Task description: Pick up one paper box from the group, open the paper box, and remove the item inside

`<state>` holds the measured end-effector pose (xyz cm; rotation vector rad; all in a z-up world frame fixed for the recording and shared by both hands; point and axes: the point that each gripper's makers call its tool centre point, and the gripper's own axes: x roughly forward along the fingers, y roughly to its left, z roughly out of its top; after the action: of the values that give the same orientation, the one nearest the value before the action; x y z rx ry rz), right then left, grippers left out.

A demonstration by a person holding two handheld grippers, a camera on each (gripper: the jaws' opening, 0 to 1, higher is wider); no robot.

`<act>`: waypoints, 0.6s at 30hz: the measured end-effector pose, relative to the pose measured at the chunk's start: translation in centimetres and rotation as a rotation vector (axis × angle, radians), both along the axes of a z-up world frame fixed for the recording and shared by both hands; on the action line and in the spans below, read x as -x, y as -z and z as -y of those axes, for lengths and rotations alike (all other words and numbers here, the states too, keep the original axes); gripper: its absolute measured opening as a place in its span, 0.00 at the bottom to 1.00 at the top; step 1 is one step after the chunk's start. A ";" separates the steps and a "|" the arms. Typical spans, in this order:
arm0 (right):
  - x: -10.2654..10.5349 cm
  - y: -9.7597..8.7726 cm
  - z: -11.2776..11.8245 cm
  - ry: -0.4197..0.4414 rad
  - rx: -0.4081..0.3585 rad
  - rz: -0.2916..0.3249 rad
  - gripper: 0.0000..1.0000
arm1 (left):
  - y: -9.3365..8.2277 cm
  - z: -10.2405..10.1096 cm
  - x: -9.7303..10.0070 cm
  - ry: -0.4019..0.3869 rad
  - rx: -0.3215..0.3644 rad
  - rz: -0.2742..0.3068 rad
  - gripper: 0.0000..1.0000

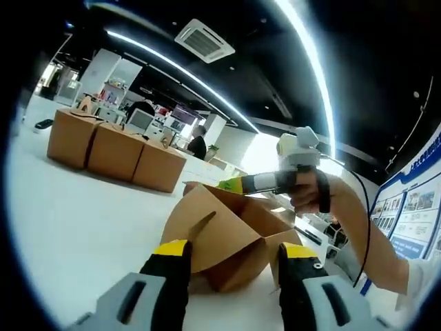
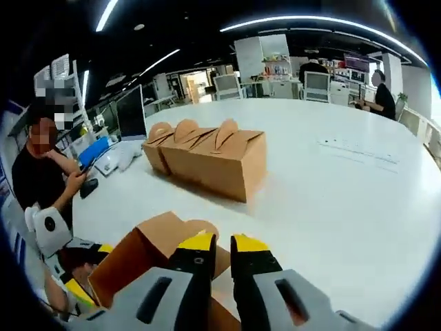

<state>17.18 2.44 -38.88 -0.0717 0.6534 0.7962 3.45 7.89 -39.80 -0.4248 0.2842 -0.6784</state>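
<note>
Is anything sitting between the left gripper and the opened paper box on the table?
Nothing visible. The left gripper is open with the opened paper box directly ahead of its fingers. The right gripper reaches in over the box's far edge, and the group of closed boxes sits well behind.

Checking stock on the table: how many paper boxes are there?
4: three closed boxes in a row on the white table, at; one opened box in front of the hand-held grippers.

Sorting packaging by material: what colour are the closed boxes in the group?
Plain kraft brown, no print, seen best in the right gripper view: the closed boxes on the white table.
</note>
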 end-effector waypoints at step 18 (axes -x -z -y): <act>2.7 -8.2 1.3 -0.062 -0.101 0.446 0.28 | -2.5 -0.7 1.3 -0.050 0.027 0.070 0.48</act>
<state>14.47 1.12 -30.66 -0.1732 0.1894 0.8373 2.16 8.62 -37.31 -0.4314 0.1977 -0.6476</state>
